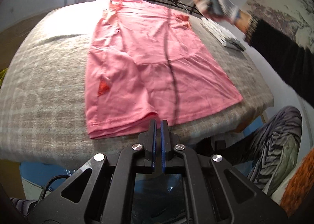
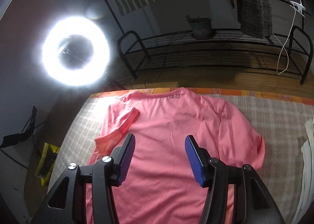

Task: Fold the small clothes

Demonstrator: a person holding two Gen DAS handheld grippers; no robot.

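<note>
A pink T-shirt (image 1: 157, 62) lies flat on the grey plaid table cover (image 1: 45, 94), collar at the far end. Its left side and left sleeve are folded inward. My left gripper (image 1: 158, 123) is shut and empty, just off the shirt's near hem. In the right wrist view the same shirt (image 2: 172, 135) fills the middle, its left sleeve (image 2: 121, 125) folded over the body. My right gripper (image 2: 160, 141) is open and empty, hovering above the shirt's upper body. The right gripper and gloved hand (image 1: 214, 2) show blurred at the far right in the left wrist view.
A white folded garment (image 1: 221, 31) lies at the table's right edge; it also shows in the right wrist view (image 2: 308, 155). A ring light (image 2: 75, 51) glares beyond the table. A black metal rack (image 2: 212, 51) with a plant pot stands behind. The person's leg (image 1: 274, 155) is at right.
</note>
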